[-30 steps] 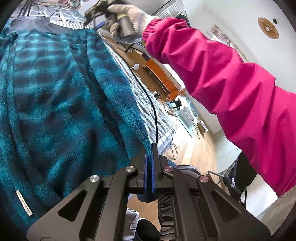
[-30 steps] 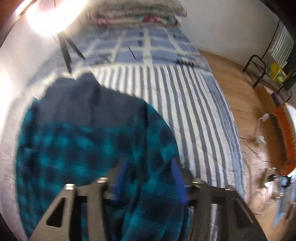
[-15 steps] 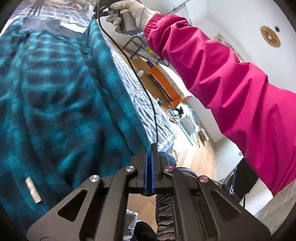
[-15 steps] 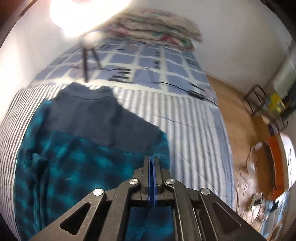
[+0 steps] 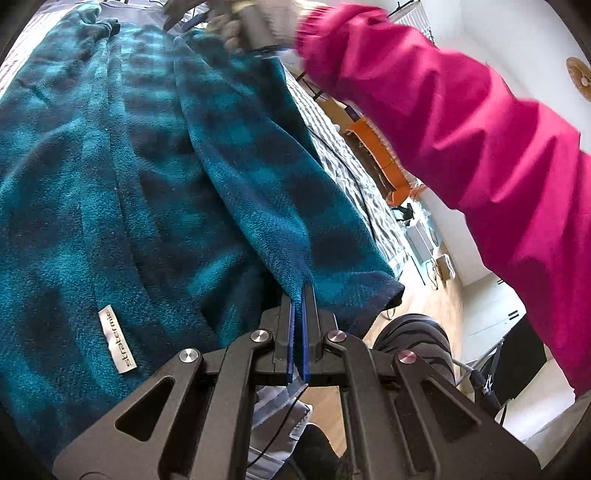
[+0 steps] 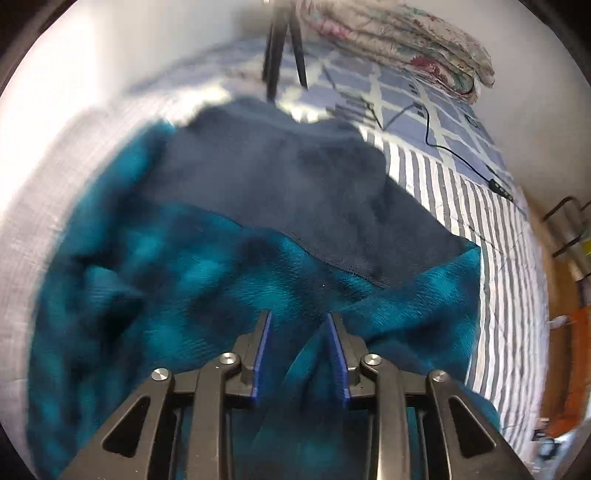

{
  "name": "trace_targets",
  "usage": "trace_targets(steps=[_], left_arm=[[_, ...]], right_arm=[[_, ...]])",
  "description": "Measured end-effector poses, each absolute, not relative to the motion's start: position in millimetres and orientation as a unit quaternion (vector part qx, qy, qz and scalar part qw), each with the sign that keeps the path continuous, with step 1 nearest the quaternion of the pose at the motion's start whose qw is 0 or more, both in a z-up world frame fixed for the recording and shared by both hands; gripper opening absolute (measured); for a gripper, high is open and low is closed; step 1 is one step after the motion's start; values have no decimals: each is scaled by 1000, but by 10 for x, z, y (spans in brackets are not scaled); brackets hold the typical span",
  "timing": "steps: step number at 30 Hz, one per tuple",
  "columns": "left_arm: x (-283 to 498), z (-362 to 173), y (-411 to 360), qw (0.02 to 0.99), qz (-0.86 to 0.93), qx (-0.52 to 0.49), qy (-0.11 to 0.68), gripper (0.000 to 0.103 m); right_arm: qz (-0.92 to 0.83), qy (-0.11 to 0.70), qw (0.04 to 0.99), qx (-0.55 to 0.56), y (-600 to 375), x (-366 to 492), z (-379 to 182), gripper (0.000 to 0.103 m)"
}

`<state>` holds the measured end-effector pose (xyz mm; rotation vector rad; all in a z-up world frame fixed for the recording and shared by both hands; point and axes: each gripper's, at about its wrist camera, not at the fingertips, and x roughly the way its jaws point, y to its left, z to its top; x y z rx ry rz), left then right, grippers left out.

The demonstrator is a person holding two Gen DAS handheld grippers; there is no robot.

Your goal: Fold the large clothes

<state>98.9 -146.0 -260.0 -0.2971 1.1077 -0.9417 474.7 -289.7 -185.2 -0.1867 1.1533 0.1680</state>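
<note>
A teal plaid fleece jacket [image 5: 92,192] with a navy yoke [image 6: 295,192] lies spread on the striped bed [image 6: 487,236]. My left gripper [image 5: 300,290] is shut on the edge of a long fleece strip [image 5: 266,177], beside that strip's navy cuff [image 5: 391,295]. The strip runs up to a gloved hand [image 5: 236,33] at the top of the left wrist view. My right gripper [image 6: 299,314] hangs low over the plaid body. Its jaws are opening, and a raised fleece fold [image 6: 314,365] sits loosely between the blue pads [image 6: 264,343].
A pink sleeve [image 5: 461,129] crosses the left wrist view. A tripod [image 6: 280,48], a folded floral quilt [image 6: 406,40] and a black cable [image 6: 443,147] are on the far part of the bed. The wooden floor [image 5: 436,295] with orange furniture [image 5: 373,136] lies beyond the bed's edge.
The right gripper, shut half a second ago, now has its pads apart and has moved in over the jacket. The left gripper has kept its grip as the fleece strip came across the body.
</note>
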Motion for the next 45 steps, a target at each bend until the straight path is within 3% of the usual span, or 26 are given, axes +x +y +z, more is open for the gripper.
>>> trace_targets(steps=[2,7,13,15,16,17,22,24,25,26,28,32,35,36,40,42,43,45], left_arm=[[982,-2589,-1436,740,-426,-133,503,0],[934,-2613,-1342,741,-418,-137,507,0],[905,-2626,-1400,743,-412,-142,508,0],[894,-2642,-1410,740,-412,-149,510,0],[895,-2643,-1411,738,-411,-154,513,0],[885,-2644,-1410,737,-410,-156,514,0],[800,-2717,-1458,736,-405,-144,524,0],[796,-2814,-1503,734,-394,-133,536,0],[792,-2828,-1504,733,-393,-132,539,0],[786,-2819,-1488,733,-393,-134,538,0],[784,-2770,-1432,732,-392,-150,536,0],[834,-2711,-1316,724,-389,-185,539,1],[926,-2770,-1302,713,-383,-211,548,29],[966,-2800,-1312,710,-381,-219,551,30],[1051,-2867,-1383,710,-377,-210,557,30],[1059,-2886,-1449,705,-381,-213,559,30],[1060,-2897,-1473,705,-382,-211,559,27],[1081,-2914,-1526,706,-381,-204,561,11]], right_arm=[[91,527,843,-56,-3113,4579,-1585,38],[79,519,850,33,-3853,3964,-1194,42],[116,551,814,141,-4213,3188,-1430,50],[118,563,809,126,-4149,3054,-1553,38],[113,568,809,101,-4093,2985,-1612,5],[105,575,807,83,-4065,2919,-1656,1],[31,577,815,54,-4336,2983,-1799,0],[19,581,811,72,-4421,2955,-1859,4],[22,575,813,88,-4435,2880,-1822,11],[30,571,815,98,-4434,2803,-1777,24],[55,559,820,109,-4397,2557,-1634,37],[107,550,814,154,-4421,1767,-1468,37],[133,557,797,195,-4460,1213,-1534,40],[140,561,791,202,-4445,973,-1571,40],[171,558,786,205,-4325,316,-1617,42],[188,553,788,196,-4219,65,-1617,49],[193,551,789,189,-4159,1,-1620,52],[201,552,795,154,-3980,-97,-1641,53]])
